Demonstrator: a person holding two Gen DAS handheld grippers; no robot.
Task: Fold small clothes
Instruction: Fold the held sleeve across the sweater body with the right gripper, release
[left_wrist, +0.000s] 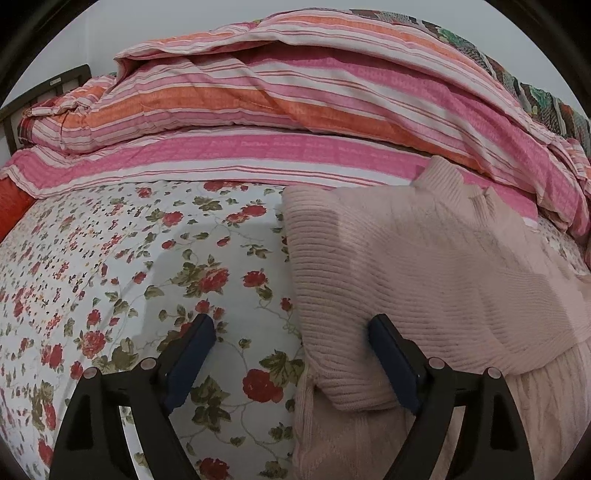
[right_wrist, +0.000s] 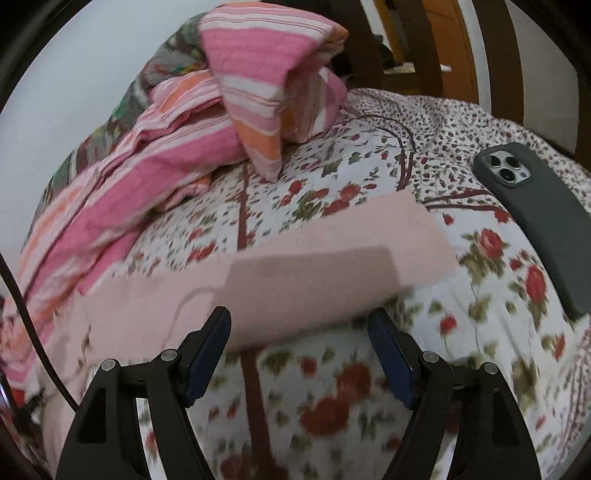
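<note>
Pink knit sweater (left_wrist: 424, 266) lying folded on the floral bedsheet (left_wrist: 129, 258), just in front of the striped quilt (left_wrist: 258, 110). Left gripper (left_wrist: 291, 325) spread wide, straddling the sweater's left edge, gripping nothing. Right gripper (right_wrist: 299, 317) likewise wide and empty beside the sweater's right edge, probably freed for another fold.

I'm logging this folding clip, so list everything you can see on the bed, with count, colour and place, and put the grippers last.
pink sweater: one, pale pink ribbed knit, partly folded, lying flat on the floral sheet
floral sheet: one, white with red roses and green leaves, covering the bed
striped quilt: one, pink, orange and white stripes, bunched along the far side of the bed
phone: one, dark grey case, camera side up, on the sheet at the right of the right wrist view
bed frame: one, dark, at the far left edge
left gripper: one, black with blue pads, open, right pad over the sweater's edge
right gripper: one, black with blue pads, open, holding nothing
</note>
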